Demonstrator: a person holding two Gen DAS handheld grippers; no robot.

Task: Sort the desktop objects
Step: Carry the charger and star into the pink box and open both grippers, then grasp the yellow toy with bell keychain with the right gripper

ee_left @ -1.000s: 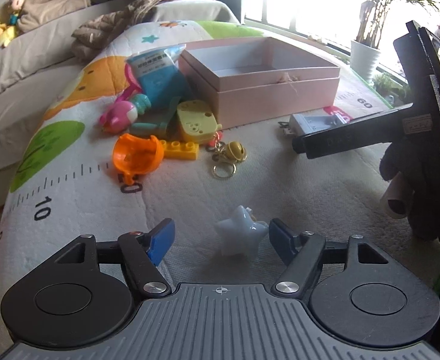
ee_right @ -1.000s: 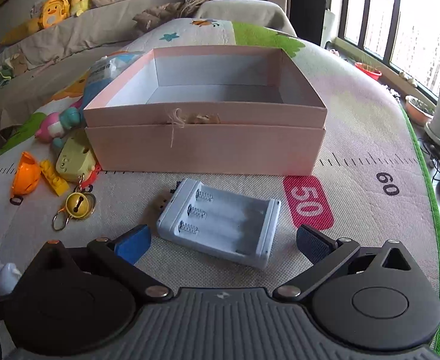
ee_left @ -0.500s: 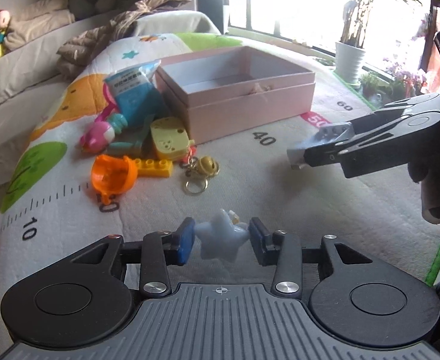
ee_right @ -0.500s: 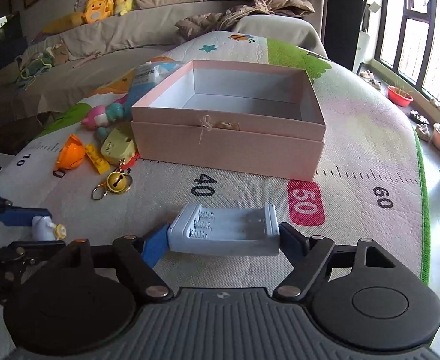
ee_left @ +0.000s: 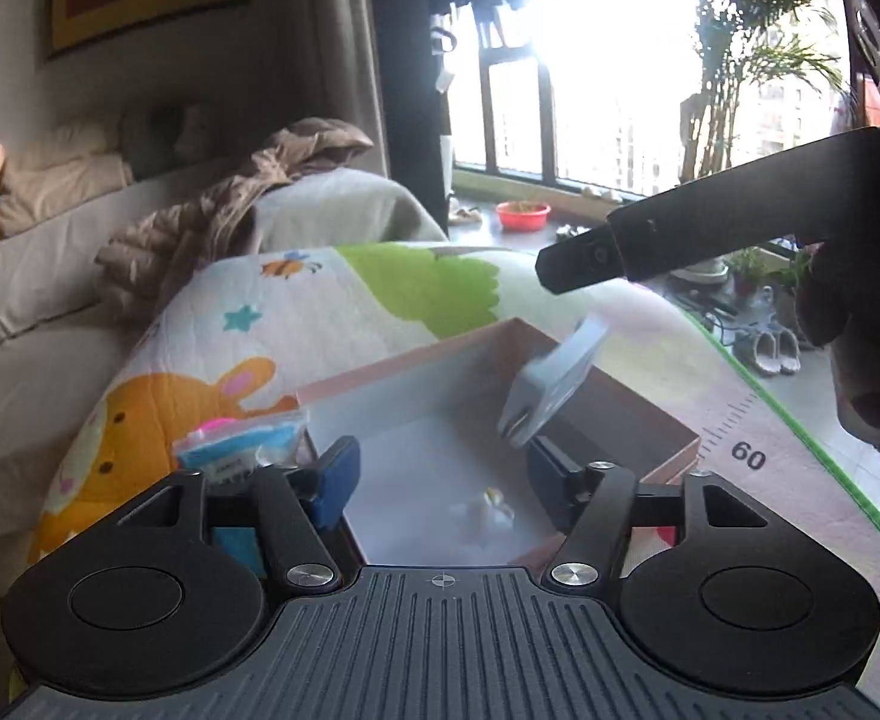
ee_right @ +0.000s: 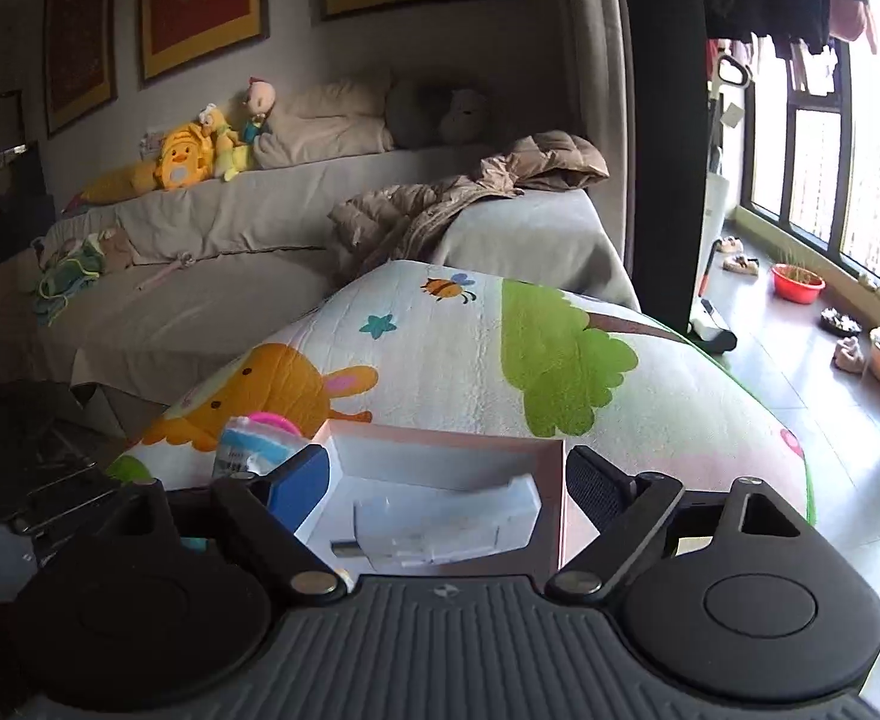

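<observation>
Our left claw (ee_left: 438,474) hangs spread over the open pink box (ee_left: 668,420), whose white floor lies mostly bare beneath it; only a small blurred star toy (ee_left: 481,513) sits near the front wall. The gray battery holder (ee_left: 551,387) is tilted in mid-air over the box's right half and blocks that side. Above it, the arm of our right claw (ee_right: 447,483) crosses from the right and closes off the upper right approach. A blue packet (ee_left: 242,450) stands just beside the box's left wall, crowding that edge. In the right wrist view, the holder fills the middle of the box between the parted fingers (ee_right: 296,480). Past the far wall, the printed quilt (ee_right: 500,348) lies bare.
</observation>
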